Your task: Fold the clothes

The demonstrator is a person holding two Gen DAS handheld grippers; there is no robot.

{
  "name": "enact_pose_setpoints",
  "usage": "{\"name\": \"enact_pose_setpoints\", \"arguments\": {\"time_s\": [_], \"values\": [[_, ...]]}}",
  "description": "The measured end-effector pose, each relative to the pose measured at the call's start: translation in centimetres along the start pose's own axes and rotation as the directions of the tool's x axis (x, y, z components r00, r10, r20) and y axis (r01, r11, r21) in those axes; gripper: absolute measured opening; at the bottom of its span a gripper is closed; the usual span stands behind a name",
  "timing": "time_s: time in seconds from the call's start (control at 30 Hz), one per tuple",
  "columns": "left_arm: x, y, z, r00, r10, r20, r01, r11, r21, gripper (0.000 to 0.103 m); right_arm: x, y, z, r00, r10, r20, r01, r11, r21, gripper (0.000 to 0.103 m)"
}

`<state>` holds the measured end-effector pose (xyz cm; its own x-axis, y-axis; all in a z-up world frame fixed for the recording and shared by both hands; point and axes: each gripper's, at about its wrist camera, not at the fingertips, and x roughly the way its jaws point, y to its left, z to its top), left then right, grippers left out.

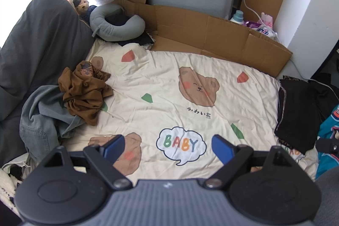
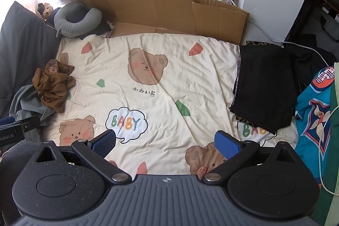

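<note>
- Both hand-held grippers hover over the bed, empty: the left hand-held gripper (image 1: 167, 146) has its blue pads spread wide, and the right hand-held gripper (image 2: 165, 141) is spread the same way.
- The crumpled brown garment (image 1: 84, 92) lies ahead and to the left of both, bunched with no clear long axis, resting partly on the grey-blue jeans (image 1: 42, 120).
- The left hand-held gripper looks the nearer one, so the next reach is likely forward and leftward.
- A folded black stack (image 2: 262, 86) sits ahead-right of the right hand-held gripper, at the bedspread's edge.
- Between grippers and garment the bear-print bedspread (image 1: 161, 82) lies open; nothing blocks the path.
- Far ahead: grey neck pillow (image 1: 114, 22) and cardboard (image 1: 211, 35); how many garments the black stack holds is hard to judge.
</note>
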<state>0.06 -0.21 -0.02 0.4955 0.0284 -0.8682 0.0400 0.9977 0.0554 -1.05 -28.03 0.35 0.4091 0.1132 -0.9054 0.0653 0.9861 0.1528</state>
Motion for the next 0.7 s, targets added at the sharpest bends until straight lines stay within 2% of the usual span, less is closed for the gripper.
{"name": "enact_pose_setpoints", "arguments": {"time_s": [0.7], "values": [[-0.18,-0.18,-0.31,1.000,0.010,0.017,-0.010,1.000,0.003,0.091,-0.10,-0.04,-0.13,1.000,-0.005,0.006,0.005,1.000,-0.002,0.102]]}}
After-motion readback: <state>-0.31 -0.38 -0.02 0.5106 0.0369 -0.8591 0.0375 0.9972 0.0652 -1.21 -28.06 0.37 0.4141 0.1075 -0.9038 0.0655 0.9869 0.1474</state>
